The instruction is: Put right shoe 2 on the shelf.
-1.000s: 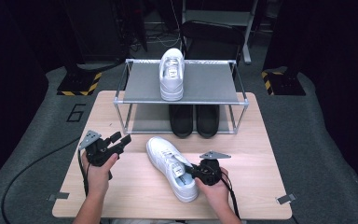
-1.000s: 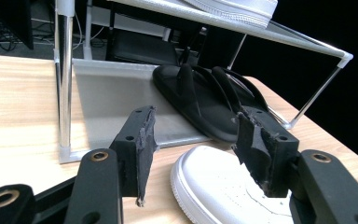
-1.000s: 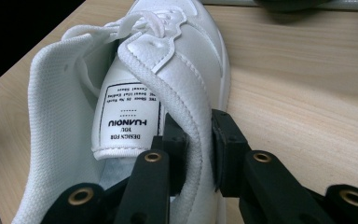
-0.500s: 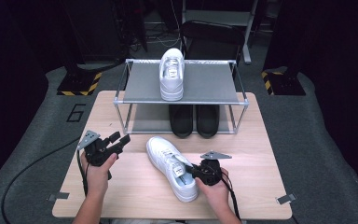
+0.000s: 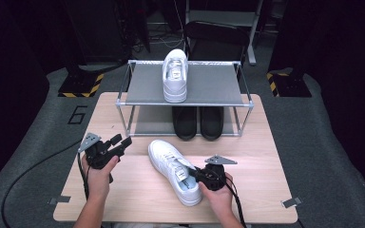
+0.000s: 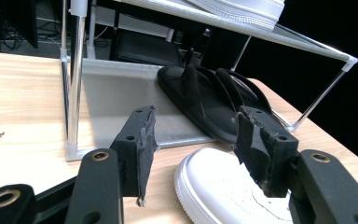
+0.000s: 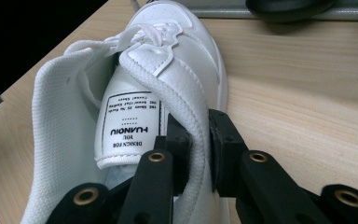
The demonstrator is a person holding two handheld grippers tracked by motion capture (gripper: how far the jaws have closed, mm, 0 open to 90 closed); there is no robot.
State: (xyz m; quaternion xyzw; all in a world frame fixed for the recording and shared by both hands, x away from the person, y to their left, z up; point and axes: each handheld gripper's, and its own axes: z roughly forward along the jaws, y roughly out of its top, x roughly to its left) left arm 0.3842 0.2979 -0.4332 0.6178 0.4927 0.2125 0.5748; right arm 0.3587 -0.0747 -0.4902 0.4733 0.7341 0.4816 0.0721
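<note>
A white sneaker (image 5: 168,161) lies on the wooden table (image 5: 266,156), toe toward the rack. My right gripper (image 5: 195,175) is shut on the shoe's padded collar (image 7: 193,116) at its right side, one jaw inside the opening and one outside. The tongue with its printed label (image 7: 128,121) lies just left of the jaws. My left gripper (image 5: 122,141) is held over the table to the left of the shoe, open, with nothing between its pads (image 6: 144,140). Past them are the shoe's toe (image 6: 214,191) and the rack.
A metal two-tier shoe rack (image 5: 218,88) stands at the table's far side. A second white sneaker (image 5: 176,76) rests on its top shelf. A pair of black slippers (image 5: 198,122) sits on the lower tier. Dark floor surrounds the table.
</note>
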